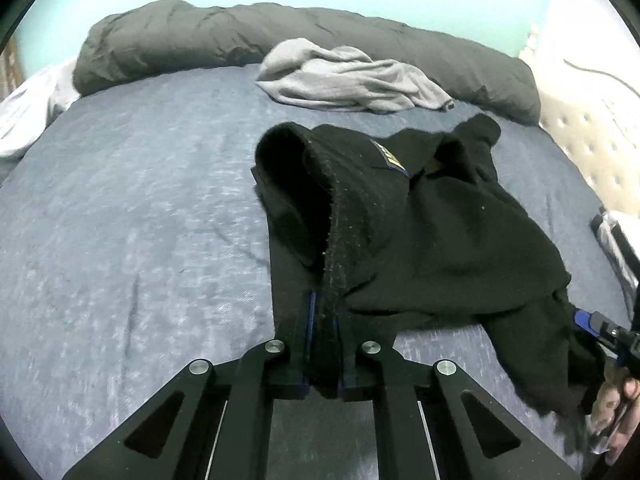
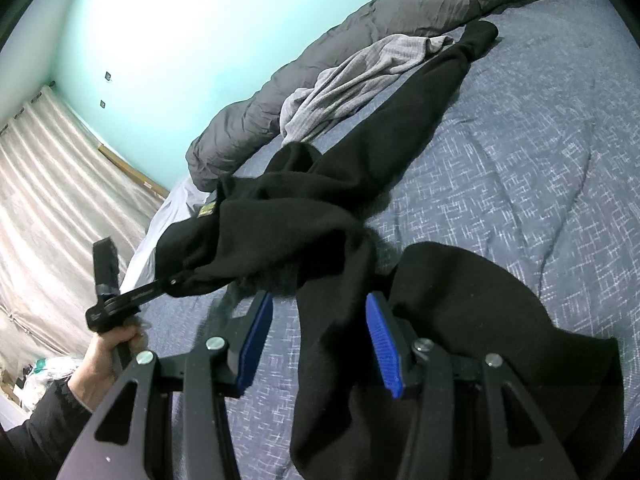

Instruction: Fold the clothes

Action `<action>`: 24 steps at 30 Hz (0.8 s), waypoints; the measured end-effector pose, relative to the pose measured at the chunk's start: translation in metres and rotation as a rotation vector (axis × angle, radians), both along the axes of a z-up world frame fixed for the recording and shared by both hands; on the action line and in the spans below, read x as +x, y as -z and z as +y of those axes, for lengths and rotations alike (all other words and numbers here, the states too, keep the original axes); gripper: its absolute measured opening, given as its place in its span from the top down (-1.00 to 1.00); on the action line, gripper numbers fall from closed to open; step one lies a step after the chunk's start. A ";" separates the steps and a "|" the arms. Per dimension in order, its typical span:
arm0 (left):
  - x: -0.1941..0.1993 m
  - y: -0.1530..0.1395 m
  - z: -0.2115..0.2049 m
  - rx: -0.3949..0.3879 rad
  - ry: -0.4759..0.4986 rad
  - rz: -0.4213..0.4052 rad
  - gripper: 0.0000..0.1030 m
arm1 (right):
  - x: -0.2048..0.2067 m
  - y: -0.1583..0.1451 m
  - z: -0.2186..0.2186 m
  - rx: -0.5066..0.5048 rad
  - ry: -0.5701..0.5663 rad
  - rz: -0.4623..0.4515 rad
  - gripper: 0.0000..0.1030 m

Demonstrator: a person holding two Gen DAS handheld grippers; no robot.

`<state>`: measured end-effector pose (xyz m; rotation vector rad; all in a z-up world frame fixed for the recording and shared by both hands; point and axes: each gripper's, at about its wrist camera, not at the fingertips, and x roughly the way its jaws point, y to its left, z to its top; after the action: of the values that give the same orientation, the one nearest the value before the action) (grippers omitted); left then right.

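The black sweatshirt (image 1: 420, 232) lies on the bed (image 1: 140, 220), its long axis running from 6 toward 1 o'clock off the left hand-held gripper (image 1: 324, 320), which is clamped on its hem. The right hand-held gripper (image 2: 320, 336) stands parted around a draped fold, pads not pressing.

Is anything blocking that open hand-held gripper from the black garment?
No. A band of the black garment already hangs between the open blue pads of the right hand-held gripper, untouched by them.
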<state>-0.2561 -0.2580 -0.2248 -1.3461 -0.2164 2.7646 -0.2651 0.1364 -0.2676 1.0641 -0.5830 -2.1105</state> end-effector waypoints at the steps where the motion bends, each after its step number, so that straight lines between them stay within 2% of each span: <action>1: 0.006 -0.003 -0.006 0.003 -0.013 0.002 0.86 | 0.000 -0.001 0.000 -0.001 -0.001 0.001 0.04; 8: 0.050 -0.023 -0.055 -0.009 -0.106 0.004 0.87 | 0.003 -0.010 -0.001 -0.016 -0.006 0.021 0.04; 12: 0.074 -0.025 -0.085 -0.009 -0.159 -0.018 0.87 | 0.006 -0.015 -0.002 -0.021 -0.011 0.032 0.04; 17: 0.096 -0.026 -0.118 0.003 -0.245 -0.009 0.88 | 0.007 -0.017 -0.003 -0.028 -0.014 0.035 0.04; 19: 0.099 -0.021 -0.128 0.000 -0.269 -0.016 0.88 | 0.006 -0.018 -0.002 -0.027 -0.013 0.039 0.04; 21: 0.096 -0.004 -0.131 0.016 -0.285 -0.062 0.88 | 0.006 -0.016 -0.002 -0.029 -0.012 0.034 0.04; 24: 0.087 0.021 -0.115 0.001 -0.246 -0.117 0.88 | 0.005 -0.014 -0.003 -0.030 -0.011 0.024 0.04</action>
<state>-0.1687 -0.3728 -0.2456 -1.5817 -0.4160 2.8788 -0.2601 0.1332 -0.2533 1.0213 -0.5944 -2.0960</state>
